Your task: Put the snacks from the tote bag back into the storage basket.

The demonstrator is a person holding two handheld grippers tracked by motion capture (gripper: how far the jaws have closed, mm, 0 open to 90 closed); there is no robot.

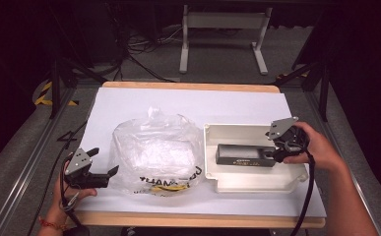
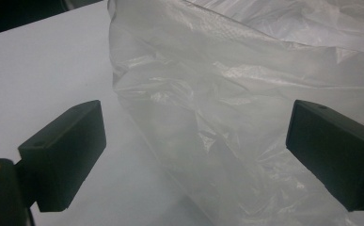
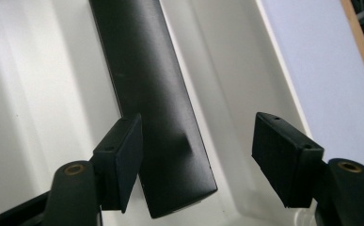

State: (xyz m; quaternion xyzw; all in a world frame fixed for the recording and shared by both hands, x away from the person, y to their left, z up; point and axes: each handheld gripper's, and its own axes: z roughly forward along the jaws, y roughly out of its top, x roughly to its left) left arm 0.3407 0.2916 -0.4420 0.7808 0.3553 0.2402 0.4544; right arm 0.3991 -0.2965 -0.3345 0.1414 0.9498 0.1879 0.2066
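The biggest thing is the wooden table with a white sheet on top [image 1: 129, 103]; all places here are given relative to the white plastic tray.

The white rectangular plastic tray [image 1: 237, 182] lies on the right half of the sheet. Just to the left of the tray, and very near its left wall, sits the crumpled clear plastic bag with black and yellow print [image 1: 153, 152]. In the left gripper view the bag [image 2: 245, 94] is close in front of the camera.

Inside the tray lies the long black rectangular box [image 1: 239, 156], along the length of the tray, with its right end near the tray's right wall. In the right gripper view the black box [image 3: 151, 94] rests on the pale floor of the tray [image 3: 38, 94].

The right gripper [image 1: 279, 150] is at the right end of the box, inside the tray. Its jaws stand partly open. One pad is at the side of the box end, the other is apart from it, so the box [image 3: 170, 179] is between them but not clamped.

The left gripper [image 1: 104, 164] is far to the left of the tray, beside the bag's left lower edge. Its jaws are wide open and hold nothing.
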